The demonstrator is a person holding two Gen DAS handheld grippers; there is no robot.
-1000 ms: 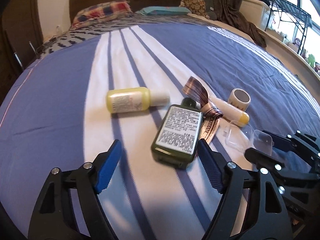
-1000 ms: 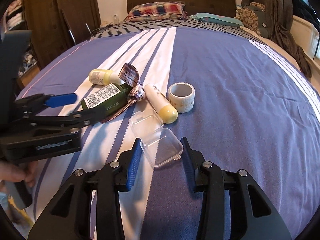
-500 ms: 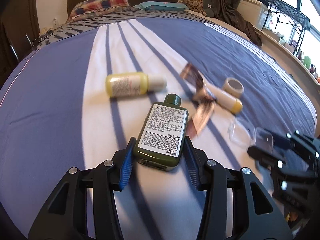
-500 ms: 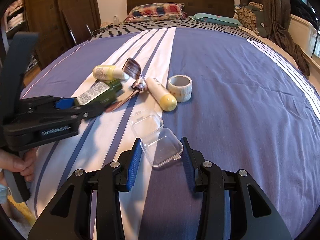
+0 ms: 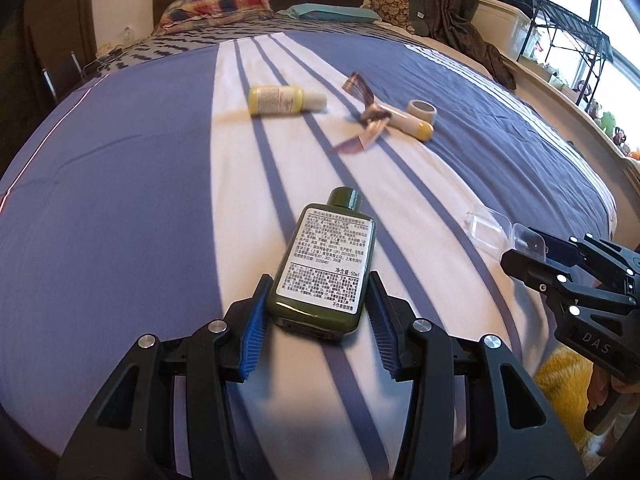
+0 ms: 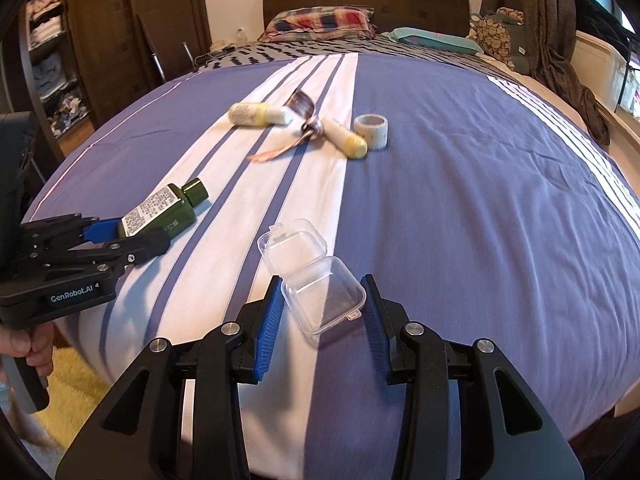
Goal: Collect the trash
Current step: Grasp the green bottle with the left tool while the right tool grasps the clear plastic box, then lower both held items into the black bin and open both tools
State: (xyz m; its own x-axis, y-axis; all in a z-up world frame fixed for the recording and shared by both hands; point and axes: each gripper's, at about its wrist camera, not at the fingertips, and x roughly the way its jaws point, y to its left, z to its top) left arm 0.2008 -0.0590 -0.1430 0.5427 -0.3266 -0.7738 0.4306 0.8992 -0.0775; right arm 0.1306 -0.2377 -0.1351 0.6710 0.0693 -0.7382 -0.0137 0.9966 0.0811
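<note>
My left gripper (image 5: 318,314) is shut on a dark green bottle (image 5: 326,266) with a white label and holds it above the bed near its foot; it also shows in the right wrist view (image 6: 160,216). My right gripper (image 6: 322,316) is shut on an open clear plastic box (image 6: 312,276), which also shows at the right in the left wrist view (image 5: 490,226). Farther up the bed lie a yellow bottle (image 5: 282,100), a shiny brown wrapper (image 5: 362,118), a white tube with a yellow cap (image 5: 412,126) and a tape roll (image 5: 422,110).
The bed (image 6: 460,184) has a blue cover with white stripes. Pillows (image 6: 320,20) lie at the headboard. A dark wardrobe (image 6: 80,48) stands to the left, a wire rack (image 5: 568,48) and window to the right. A yellow rug (image 6: 76,392) lies below the bed's foot.
My left gripper closed on the green bottle and drew it back toward the foot of the bed. My right gripper pulled back with the clear box in it.
</note>
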